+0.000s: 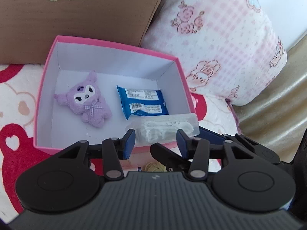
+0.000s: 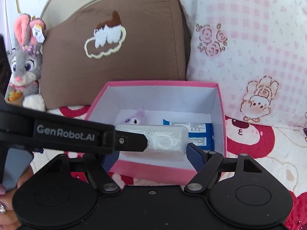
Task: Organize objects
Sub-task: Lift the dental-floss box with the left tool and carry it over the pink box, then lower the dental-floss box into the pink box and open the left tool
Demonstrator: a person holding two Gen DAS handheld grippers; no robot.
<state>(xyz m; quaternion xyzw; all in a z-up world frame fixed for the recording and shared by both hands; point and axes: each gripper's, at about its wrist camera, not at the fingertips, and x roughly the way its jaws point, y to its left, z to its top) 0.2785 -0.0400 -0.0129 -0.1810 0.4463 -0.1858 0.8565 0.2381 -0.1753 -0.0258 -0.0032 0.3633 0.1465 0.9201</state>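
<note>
A pink box (image 1: 46,72) with a white inside sits on the bed; it also shows in the right wrist view (image 2: 220,103). In it lie a purple plush toy (image 1: 88,101) and a blue packet (image 1: 144,103). A clear plastic packet (image 1: 163,128) of white items hangs over the box's near edge. My left gripper (image 1: 155,141) has its jaws around this packet's near end, close to its sides. In the right wrist view the clear packet (image 2: 167,140) lies between my right gripper's (image 2: 151,153) jaws, and the left gripper's arm (image 2: 65,134) crosses in front.
A brown cushion (image 2: 115,57) and a pink checked pillow (image 2: 249,48) stand behind the box. A grey rabbit plush (image 2: 25,67) sits at the left. A red and white blanket (image 1: 15,124) covers the bed. A coil of yellowish bands (image 1: 153,166) lies below the left gripper.
</note>
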